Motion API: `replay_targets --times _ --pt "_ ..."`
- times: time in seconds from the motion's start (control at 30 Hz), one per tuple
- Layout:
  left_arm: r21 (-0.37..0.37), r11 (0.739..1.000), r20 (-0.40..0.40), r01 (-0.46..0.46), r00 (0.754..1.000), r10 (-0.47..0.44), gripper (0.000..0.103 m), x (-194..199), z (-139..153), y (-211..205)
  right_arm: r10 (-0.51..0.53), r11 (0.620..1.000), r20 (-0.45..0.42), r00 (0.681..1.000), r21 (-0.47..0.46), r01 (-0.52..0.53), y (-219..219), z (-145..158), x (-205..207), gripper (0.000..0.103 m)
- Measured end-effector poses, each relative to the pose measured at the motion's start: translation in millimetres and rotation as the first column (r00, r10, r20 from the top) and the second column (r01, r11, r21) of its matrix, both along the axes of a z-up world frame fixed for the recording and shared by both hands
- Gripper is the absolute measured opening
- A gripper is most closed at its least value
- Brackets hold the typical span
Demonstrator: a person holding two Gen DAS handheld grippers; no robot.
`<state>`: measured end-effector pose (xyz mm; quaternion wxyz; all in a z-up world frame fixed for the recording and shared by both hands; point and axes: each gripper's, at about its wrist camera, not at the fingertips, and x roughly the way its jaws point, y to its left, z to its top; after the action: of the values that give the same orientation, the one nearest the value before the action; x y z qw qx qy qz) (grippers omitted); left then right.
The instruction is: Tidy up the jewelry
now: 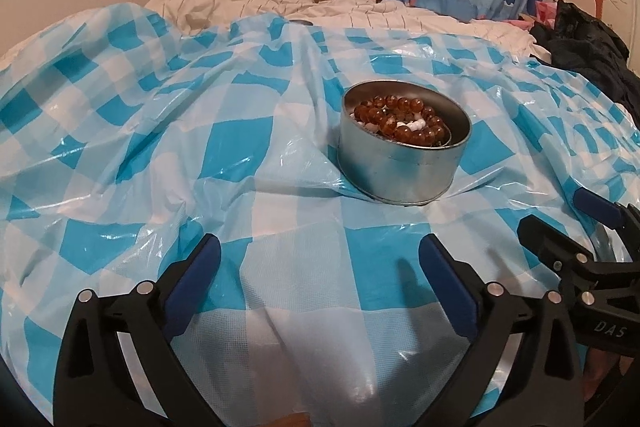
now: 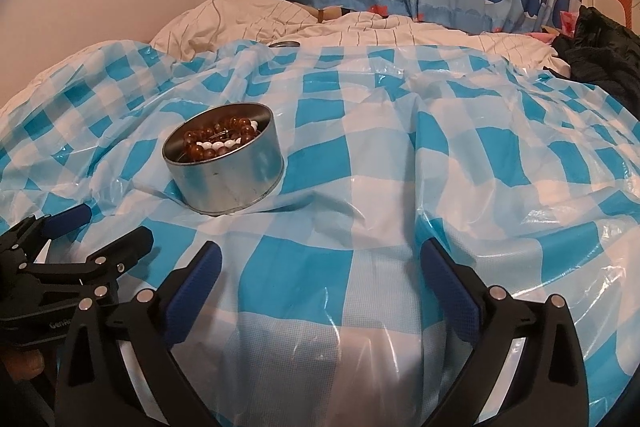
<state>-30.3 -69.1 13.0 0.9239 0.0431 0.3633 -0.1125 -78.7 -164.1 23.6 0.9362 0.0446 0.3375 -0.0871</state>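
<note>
A: Status on the jaws?

B: Left gripper (image 1: 320,259): my jaws are wide apart, nothing between them, only the checked plastic sheet (image 1: 132,163) under the tips. Right gripper (image 2: 320,263): same, jaws spread, empty. Both point down at a slant over the bed.

A: Where's the jewelry?

B: In the metal tin (image 1: 402,151). Ahead of my left jaws and a bit to their right; ahead of my right jaws and off to their left (image 2: 224,163). So it sits roughly between the two, well clear of both sets of tips. Brown bead bracelet (image 1: 400,117) is coiled inside with a white bead bracelet (image 2: 224,145) tangled in it. Something thin and metallic is in there too, can't tell what.

A: Anything loose on the sheet?

B: None that I can see. All pieces read as contained, below the rim.

A: Why is the tin there?

B: My guess: central spot, reachable from either side. It leans slightly because the bedding under the plastic is soft and lumpy.

A: Risk?

B: Slick sheet, soft base. A nudge could tip it. Looks close to done, I'd judge.
</note>
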Motion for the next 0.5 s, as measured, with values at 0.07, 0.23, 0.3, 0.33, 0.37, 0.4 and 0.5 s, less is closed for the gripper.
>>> replay_targets --times 0.07,0.23,0.3,0.33,0.37,0.4,0.5 --pt "-0.002 1.0 -0.003 -0.004 1.0 0.004 0.095 1.2 -0.3 1.1 -0.001 1.0 0.0 1.0 -0.001 0.001 0.0 0.0 -0.1 0.095" --pt "0.005 1.0 -0.011 -0.002 1.0 0.002 0.095 4.0 -1.7 2.7 -0.001 1.0 -0.001 1.0 -0.001 0.001 0.1 0.0 -0.1 0.095" --pt "0.004 1.0 -0.016 -0.002 1.0 0.002 0.095 5.0 -2.1 3.1 -0.001 1.0 -0.001 1.0 -0.001 0.001 0.0 0.0 -0.1 0.095" --pt "0.002 1.0 -0.019 -0.003 1.0 0.003 0.095 5.3 -2.3 3.3 -0.001 1.0 -0.001 1.0 -0.001 0.001 0.0 0.0 -0.1 0.095" --pt "0.0 1.0 -0.022 -0.004 1.0 0.004 0.095 5.8 -2.6 3.7 -0.001 1.0 -0.001 1.0 -0.001 0.001 0.1 0.0 -0.2 0.095" --pt "-0.002 1.0 -0.025 -0.006 1.0 0.006 0.095 6.2 -2.8 4.0 -0.001 1.0 -0.001 1.0 0.0 0.001 0.2 -0.1 -0.2 0.095" --pt "-0.005 1.0 -0.035 -0.01 0.999 0.01 0.095 7.4 -3.9 4.2 -0.001 1.0 -0.001 1.0 0.0 0.001 0.0 0.0 -0.1 0.095"
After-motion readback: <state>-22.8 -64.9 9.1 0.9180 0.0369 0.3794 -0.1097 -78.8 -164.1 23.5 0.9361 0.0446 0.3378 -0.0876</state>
